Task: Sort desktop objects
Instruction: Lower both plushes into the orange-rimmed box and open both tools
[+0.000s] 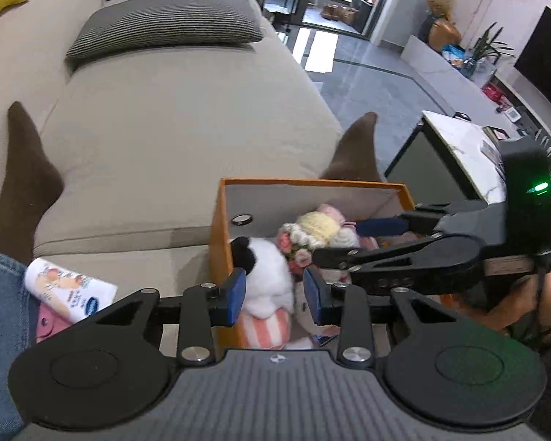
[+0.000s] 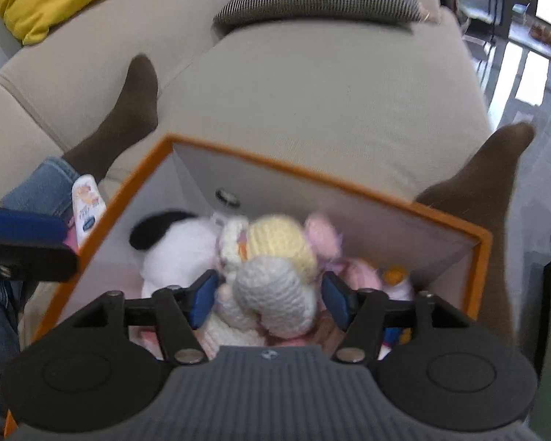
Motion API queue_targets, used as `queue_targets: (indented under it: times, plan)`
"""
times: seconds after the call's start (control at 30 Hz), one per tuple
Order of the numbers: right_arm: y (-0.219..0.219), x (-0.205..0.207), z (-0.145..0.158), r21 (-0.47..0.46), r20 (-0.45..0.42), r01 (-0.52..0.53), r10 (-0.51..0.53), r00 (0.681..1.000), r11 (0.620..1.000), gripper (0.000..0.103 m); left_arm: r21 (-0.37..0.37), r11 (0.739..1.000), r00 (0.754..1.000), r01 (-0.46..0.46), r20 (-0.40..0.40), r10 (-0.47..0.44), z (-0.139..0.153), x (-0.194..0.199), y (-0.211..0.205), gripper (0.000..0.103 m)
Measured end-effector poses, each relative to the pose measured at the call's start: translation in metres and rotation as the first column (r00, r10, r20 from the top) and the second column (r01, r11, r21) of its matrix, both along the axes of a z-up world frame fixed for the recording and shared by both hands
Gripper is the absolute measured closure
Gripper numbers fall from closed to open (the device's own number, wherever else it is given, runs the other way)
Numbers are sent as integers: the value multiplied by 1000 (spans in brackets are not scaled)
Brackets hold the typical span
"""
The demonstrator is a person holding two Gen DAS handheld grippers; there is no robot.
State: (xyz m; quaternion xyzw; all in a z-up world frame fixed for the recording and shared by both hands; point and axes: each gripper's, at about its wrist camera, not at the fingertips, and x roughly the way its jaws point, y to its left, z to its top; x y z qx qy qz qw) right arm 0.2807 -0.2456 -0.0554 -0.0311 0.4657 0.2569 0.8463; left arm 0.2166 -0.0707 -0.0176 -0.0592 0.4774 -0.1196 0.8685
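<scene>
An orange box stands on the sofa with several soft toys inside. My right gripper reaches into it. A crocheted doll with a yellow head lies between its blue pads, which stand apart with a slim gap on the right side. My left gripper hovers over the box's left part, jaws partly apart and gripping nothing. A white plush with a black ear shows below its gap. One left finger sits outside the box rim in the right wrist view.
A white tube and a pink pouch lie by a person's jeans leg. Feet in brown socks rest either side of the box. A striped pillow lies further back, and a white-topped table stands right.
</scene>
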Motion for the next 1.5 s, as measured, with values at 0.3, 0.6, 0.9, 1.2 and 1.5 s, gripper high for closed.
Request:
queue_targets:
  times: [0.3,0.6,0.9,1.2,1.5]
  plan:
    - [-30,-15,26,-107,0,21,-21,1000,994,44,-16,996,995,89,-51,-90,-24,19,-35,64]
    - [-20,-9,-7,-218,-42,-79,72,997,973,57,39,992,988,124,-101,-120,-47,38,-54,69]
    - [-34,-12,8,-142,-42,-24,19,999,989,81,14,993,983,115,-144,-112,-63,43,-52,78]
    - [-45,-16,20,2,-69,92,-91,993,996,83,13,995,980,99,-176,-95,-74,54,-51,80]
    - [-45,7,-9,100,-160,177,-160,974,979,85,34,994,976,103,-199,-94,-90,64,-54,82]
